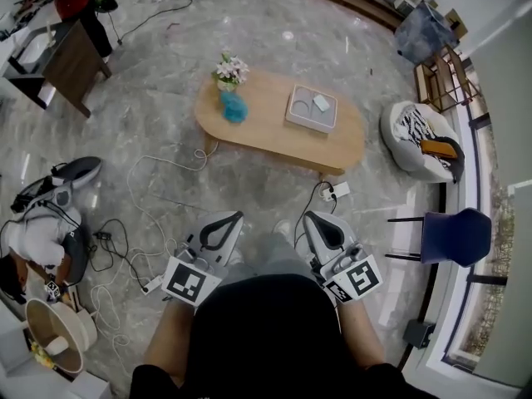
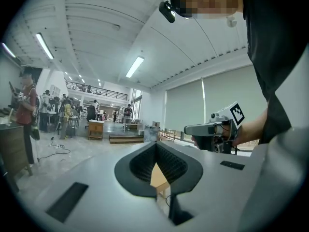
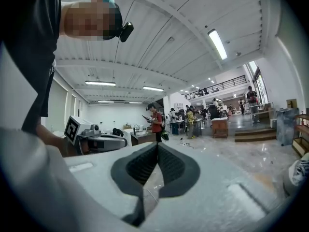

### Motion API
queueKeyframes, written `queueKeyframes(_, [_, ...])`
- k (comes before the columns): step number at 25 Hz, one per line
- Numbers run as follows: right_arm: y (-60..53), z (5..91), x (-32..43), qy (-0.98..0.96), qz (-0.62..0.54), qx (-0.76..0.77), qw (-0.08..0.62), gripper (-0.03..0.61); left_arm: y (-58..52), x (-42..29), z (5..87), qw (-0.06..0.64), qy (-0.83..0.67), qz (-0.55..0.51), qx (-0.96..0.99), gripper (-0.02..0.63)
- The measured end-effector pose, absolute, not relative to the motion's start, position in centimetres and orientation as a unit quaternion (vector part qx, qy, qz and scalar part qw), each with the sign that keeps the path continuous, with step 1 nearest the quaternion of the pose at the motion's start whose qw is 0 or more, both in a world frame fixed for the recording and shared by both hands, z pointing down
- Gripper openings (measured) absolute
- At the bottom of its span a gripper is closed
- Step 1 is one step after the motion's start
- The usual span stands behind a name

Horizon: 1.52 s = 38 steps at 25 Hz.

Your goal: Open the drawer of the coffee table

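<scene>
Two-handed, low at 6 o'clock from the head: left gripper (image 1: pixel 235 216) and right gripper (image 1: pixel 309 216) side by side, aimed toward the coffee table (image 1: pixel 266 127) at 12 o'clock, well apart. Left gripper view: jaws together, empty. Right gripper view: likewise together, empty.

We see a surface (image 1: pixel 266 130) ahead; vase (image 1: pixel 233 105) on its left end, tray (image 1: pixel 293 113) on its right half. Power strip (image 1: pixel 337 191) on the floor (image 1: pixel 266 194) before it, chair (image 1: pixel 453 235) further right.
</scene>
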State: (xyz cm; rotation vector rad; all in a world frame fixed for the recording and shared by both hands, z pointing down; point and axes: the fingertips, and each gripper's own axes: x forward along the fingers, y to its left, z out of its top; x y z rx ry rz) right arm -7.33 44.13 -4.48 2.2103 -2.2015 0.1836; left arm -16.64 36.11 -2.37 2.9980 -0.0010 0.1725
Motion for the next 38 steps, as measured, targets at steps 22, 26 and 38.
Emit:
queueKeyframes(22, [30.7, -0.2, 10.5, -0.781, 0.106, 0.615, 0.01, -0.003, 23.1, -2.6, 8.0, 0.148, -0.136, 0.119, 0.972, 0.011])
queueKeyframes(26, [29.0, 1.4, 14.3, -0.799, 0.119, 0.589, 0.01, -0.002, 21.3, 0.0, 10.0, 0.177, -0.178, 0.125, 0.96, 0.011])
queueKeyframes(38, [23.7, 9.3, 17.8, -0.833, 0.179, 0.522, 0.038, -0.002, 15.7, 2.3, 20.9, 0.362, -0.269, 0.072, 0.89, 0.011])
